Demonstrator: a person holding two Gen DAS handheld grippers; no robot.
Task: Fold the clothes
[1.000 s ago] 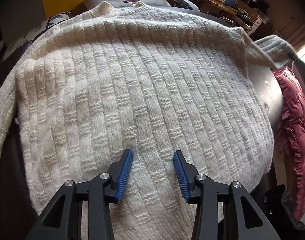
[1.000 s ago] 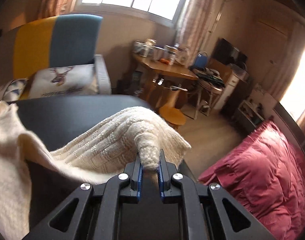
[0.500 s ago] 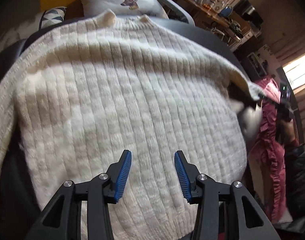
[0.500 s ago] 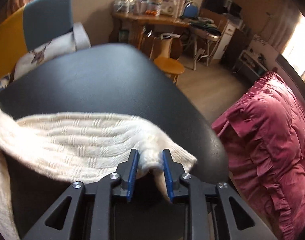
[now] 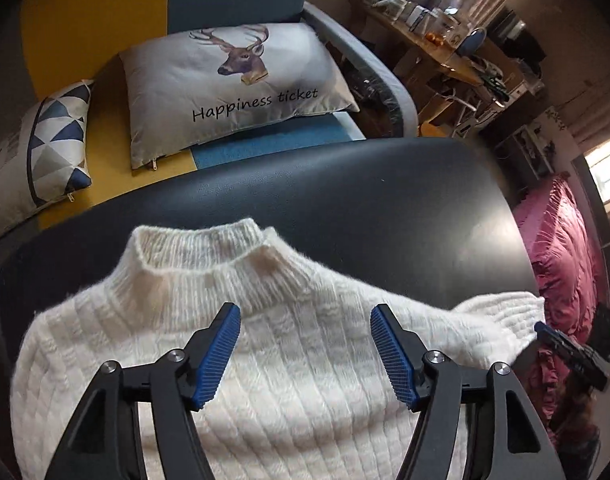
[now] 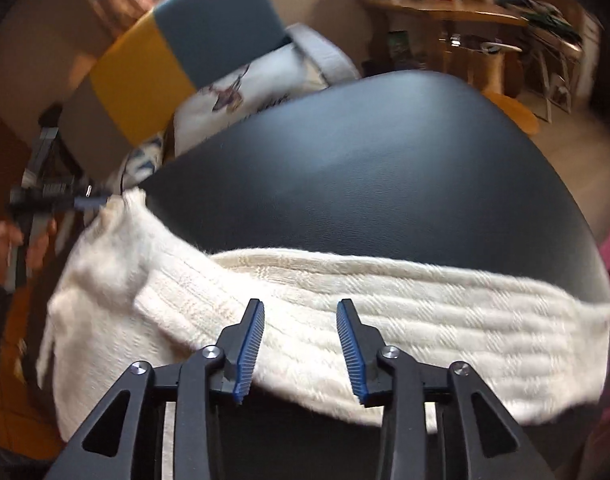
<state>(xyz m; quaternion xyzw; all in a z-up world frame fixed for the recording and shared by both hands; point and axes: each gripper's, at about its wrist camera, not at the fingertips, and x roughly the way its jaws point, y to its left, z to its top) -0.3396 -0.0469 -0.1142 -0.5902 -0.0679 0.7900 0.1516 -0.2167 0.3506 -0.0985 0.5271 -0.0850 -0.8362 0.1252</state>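
Both sweater (image 5: pixel 305 360) sleeve (image 6: pixel 425 304) ends run off-frame, blurred.

Sweater (image 5: pixel 305 380) hem cut off by the left wrist view's bottom edge. Worktop (image 5: pixel 385 208) beneath the knit hidden. Jars on the far desk (image 6: pixel 445 4) blurred, too small to tell. Deer cushion (image 6: pixel 245 88) smeared in the right wrist view.

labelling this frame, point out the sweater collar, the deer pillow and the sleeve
sweater collar (image 5: pixel 201 246), left wrist view, front of the ribbed neck
deer pillow (image 5: pixel 241 80), left wrist view, middle of its face
sleeve (image 6: pixel 445 304), right wrist view, middle of its length
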